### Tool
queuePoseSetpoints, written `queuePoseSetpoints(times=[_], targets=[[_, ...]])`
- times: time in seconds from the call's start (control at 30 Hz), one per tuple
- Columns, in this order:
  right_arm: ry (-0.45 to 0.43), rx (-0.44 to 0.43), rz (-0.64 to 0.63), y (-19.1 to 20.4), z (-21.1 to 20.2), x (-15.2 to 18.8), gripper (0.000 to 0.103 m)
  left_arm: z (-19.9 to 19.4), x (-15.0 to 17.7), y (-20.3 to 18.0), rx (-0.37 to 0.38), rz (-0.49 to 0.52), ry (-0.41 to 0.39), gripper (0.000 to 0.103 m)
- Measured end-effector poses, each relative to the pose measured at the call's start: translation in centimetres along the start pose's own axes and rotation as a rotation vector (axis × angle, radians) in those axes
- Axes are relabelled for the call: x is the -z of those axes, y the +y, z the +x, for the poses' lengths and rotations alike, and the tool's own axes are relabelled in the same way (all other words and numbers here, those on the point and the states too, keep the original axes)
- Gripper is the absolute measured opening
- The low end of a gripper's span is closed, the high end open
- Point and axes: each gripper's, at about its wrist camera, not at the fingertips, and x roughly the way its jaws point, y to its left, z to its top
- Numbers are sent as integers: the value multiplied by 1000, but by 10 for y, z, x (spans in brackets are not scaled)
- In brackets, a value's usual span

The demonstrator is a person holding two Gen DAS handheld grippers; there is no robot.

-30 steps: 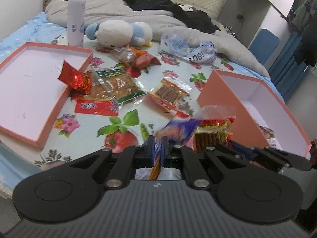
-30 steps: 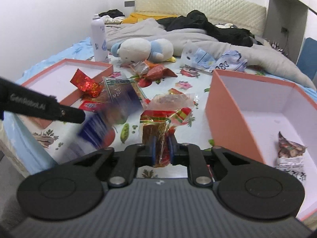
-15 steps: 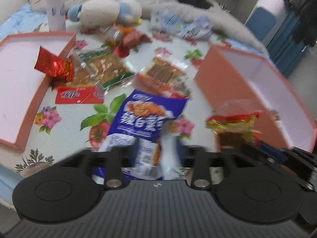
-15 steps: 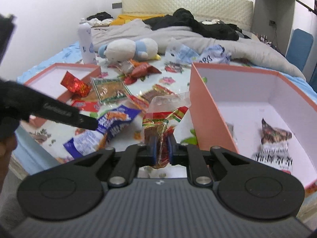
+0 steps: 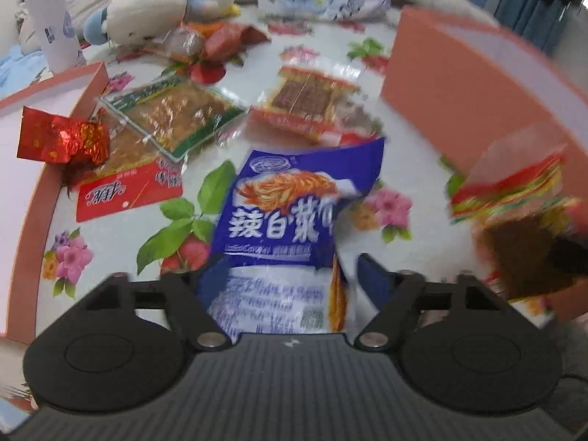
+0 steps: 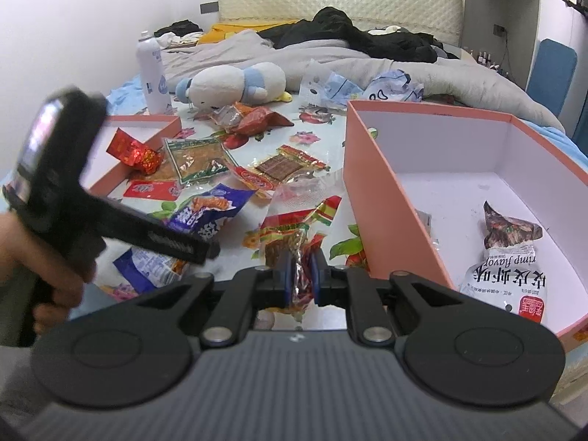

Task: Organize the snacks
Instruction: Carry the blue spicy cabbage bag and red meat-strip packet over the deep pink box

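Note:
My left gripper (image 5: 290,275) is open, and a blue snack packet (image 5: 290,220) lies flat on the flowered cloth between its spread fingers. The packet also shows in the right wrist view (image 6: 205,217), under the left gripper's black body (image 6: 121,224). My right gripper (image 6: 302,275) is shut on a clear packet of red-brown sticks (image 6: 294,235), held just left of the big pink box (image 6: 386,198). That packet appears blurred at the right in the left wrist view (image 5: 514,228). A shrimp-flavour bag (image 6: 511,257) lies inside the box.
More snack packets lie on the cloth: a green-edged one (image 5: 176,114), a red-edged one (image 5: 308,106), a flat red one (image 5: 128,191), a red foil one (image 5: 62,139). A shallow pink lid (image 5: 40,198) sits left. A plush toy (image 6: 235,81) and white bottle (image 6: 150,70) stand behind.
My left gripper opened and let the blue packet fall flat on the cloth. My right gripper has carried its packet closer to the big pink box.

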Motion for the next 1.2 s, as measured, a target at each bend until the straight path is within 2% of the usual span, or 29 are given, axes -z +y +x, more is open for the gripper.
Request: queuePoseSetpoints(times=[0.1, 0.17, 0.27, 0.53, 0.7, 1.2], targets=[[-15, 7, 11, -3, -6, -3, 14, -3, 1, -4, -28, 28, -20, 51], [-23, 9, 16, -6, -10, -6, 14, -8, -1, -6, -46, 29, -25, 27], [-36, 7, 13, -8, -17, -9, 14, -22, -2, -7, -48, 8, -49, 15], [-89, 7, 33, -17, -46, -20, 14, -80, -4, -19, 45, -117, -119, 11], [-121, 14, 51, -25, -67, -28, 14, -115, -11, -34, 98, -149, -169, 11], [-185, 103, 126, -73, -111, -44, 14, -171, -48, -84, 246, -123, -263, 11]])
